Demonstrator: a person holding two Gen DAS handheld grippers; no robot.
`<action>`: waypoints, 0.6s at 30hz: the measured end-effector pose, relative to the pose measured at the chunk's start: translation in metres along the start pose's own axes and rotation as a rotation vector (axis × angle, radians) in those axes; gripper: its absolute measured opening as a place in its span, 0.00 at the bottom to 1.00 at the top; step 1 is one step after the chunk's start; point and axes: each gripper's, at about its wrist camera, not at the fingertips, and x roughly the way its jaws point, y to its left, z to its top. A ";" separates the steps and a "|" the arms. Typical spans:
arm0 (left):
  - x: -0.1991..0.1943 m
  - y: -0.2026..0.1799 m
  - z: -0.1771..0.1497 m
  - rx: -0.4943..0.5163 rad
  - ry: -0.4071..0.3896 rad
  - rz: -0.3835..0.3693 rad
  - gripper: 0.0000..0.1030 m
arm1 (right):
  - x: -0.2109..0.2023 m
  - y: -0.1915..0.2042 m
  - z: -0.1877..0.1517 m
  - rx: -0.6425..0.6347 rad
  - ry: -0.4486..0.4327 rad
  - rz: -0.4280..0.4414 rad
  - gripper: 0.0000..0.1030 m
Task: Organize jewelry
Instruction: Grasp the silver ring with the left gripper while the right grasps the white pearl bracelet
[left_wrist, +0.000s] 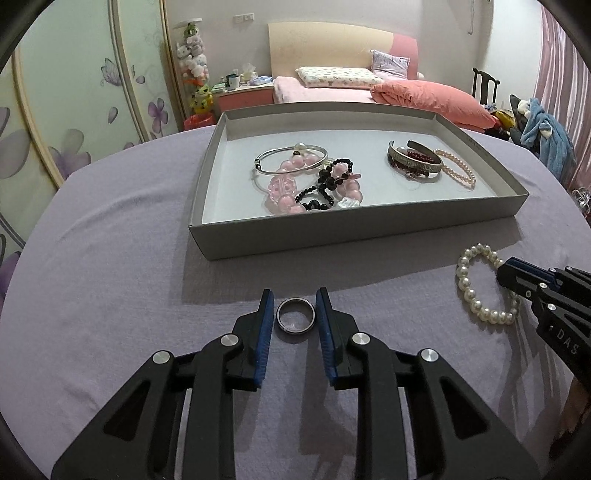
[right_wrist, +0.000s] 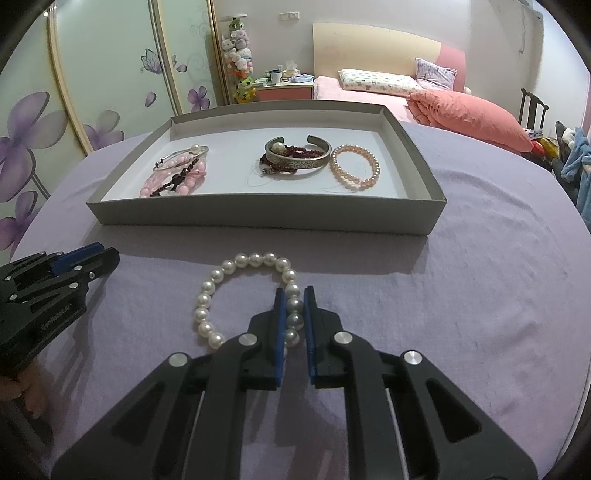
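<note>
Black linkages of the left claw (left_wrist: 294, 317) fill the foreground of its own view, its blue pads set on either side of a metal ring (left_wrist: 296, 315) that lies flat on the lilac surface (left_wrist: 110, 258); the pads sit just beside the ring's rim, and whether they already press on it cannot be told, though the jaws are nearly closed to its width. That straddling placement looks like the start of a pinch, so the ring can be lifted rather than pushed along the cloth. To the right, the right claw (right_wrist: 294, 314) is clamped narrowly on the near-right arc of a pearl bracelet (right_wrist: 236, 295), with a few beads caught between its pads and the rest of the loop resting on the surface. Gripping one side of the loop should let the bracelet hang free when raised. Both claws point forward and steeply down toward the surface, side by side and apart, aimed at the grey tray (left_wrist: 351, 232) just beyond. Inside the tray, bangles and bead bracelets already lie in two loose groups, so the ring and pearls seem to be the last pieces outside it.
</note>
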 end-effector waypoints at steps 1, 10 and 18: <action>0.000 0.000 0.000 0.000 0.000 0.000 0.24 | 0.000 0.000 0.000 0.000 0.000 0.000 0.11; 0.000 0.000 0.000 0.000 0.000 0.001 0.24 | 0.000 0.000 0.000 0.002 0.000 0.001 0.11; 0.000 0.001 0.000 0.000 0.000 0.001 0.24 | 0.000 0.000 0.000 0.005 0.000 0.006 0.11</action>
